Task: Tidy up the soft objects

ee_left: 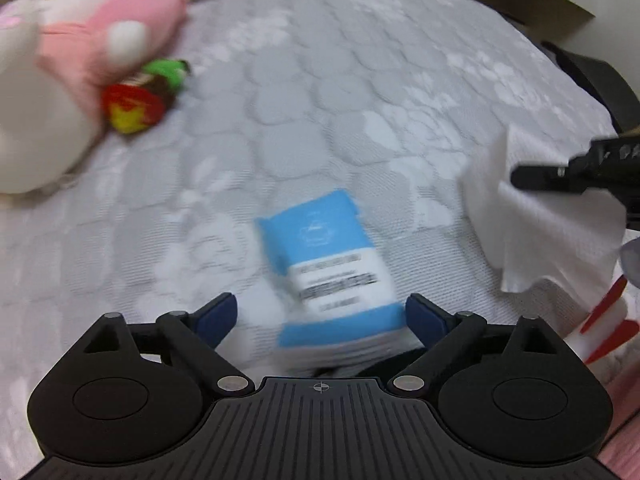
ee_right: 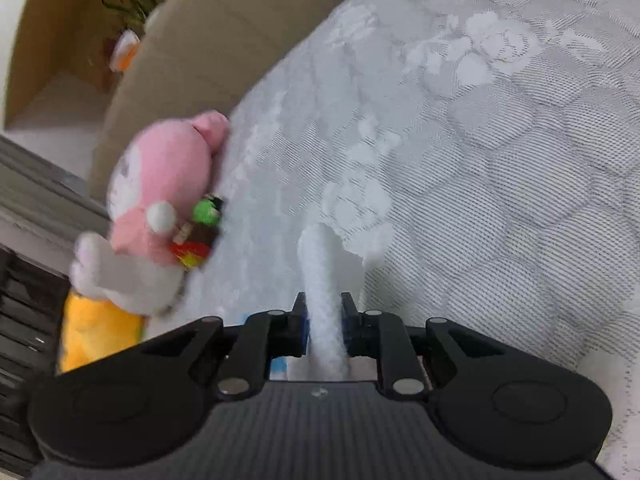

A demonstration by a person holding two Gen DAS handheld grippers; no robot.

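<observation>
We see the left gripper (ee_left: 320, 316) tipped steeply down over a grey quilted bedspread (ee_left: 320, 100), its 2 blue pads (ee_left: 218, 316) spread wide with nothing pressed between them. A blue-and-white tissue pack (ee_left: 332, 268) lies on the bedspread between and just ahead of those pads, blurred, close to the pad on the right of the view; we cannot tell whether it touches that pad. Far ahead and to the left of this gripper sits a pink-and-white plush toy (ee_left: 80, 52), with a small red, yellow and green soft toy (ee_left: 140, 96) tucked against its near side. Off to the right, the right gripper (ee_right: 324, 312) has its jaws pressed together on a white cloth (ee_right: 324, 312), which runs up as a narrow fold between the 2 fingers and stands past their tips; in the left wrist view the same cloth hangs in loose folds from that gripper's black tip. Ahead and to the left of the right gripper we see the pink plush again, beside a brown cardboard box (ee_right: 168, 80) at the bed's edge, and a yellow plush (ee_right: 100, 336) lower down by the gripper's left side.
</observation>
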